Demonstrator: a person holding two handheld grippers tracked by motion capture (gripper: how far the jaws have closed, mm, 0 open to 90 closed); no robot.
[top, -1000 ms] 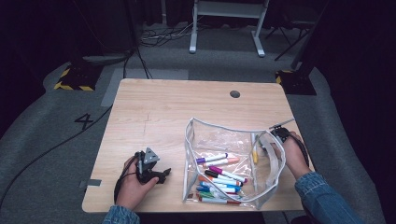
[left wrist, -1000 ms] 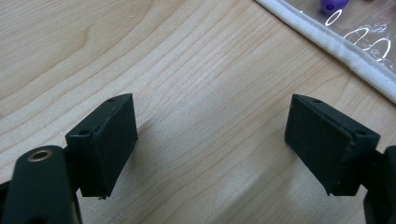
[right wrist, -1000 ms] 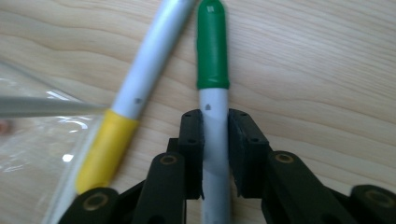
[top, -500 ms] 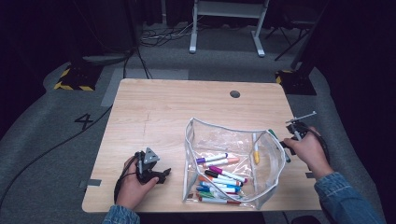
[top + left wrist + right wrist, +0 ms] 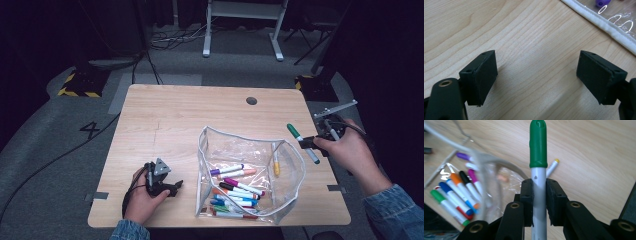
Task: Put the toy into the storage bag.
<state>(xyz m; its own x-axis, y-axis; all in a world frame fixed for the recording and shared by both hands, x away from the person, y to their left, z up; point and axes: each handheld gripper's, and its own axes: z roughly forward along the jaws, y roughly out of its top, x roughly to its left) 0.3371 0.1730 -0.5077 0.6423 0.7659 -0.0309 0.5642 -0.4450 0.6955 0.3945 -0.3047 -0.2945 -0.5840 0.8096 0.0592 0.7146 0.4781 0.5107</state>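
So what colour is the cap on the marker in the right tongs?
Green cap, clearest in the right gripper view.

Markers in pouch — on table

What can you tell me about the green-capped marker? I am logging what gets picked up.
The marker has a pale grey barrel and a glossy green cap, both plastic by the look. The cap is on. The right claw is shut on the barrel just below the cap, one pad on each side. In the high view it is held in the air by the table's right edge, beside the clear pouch, slanting, cap pointing up-left.
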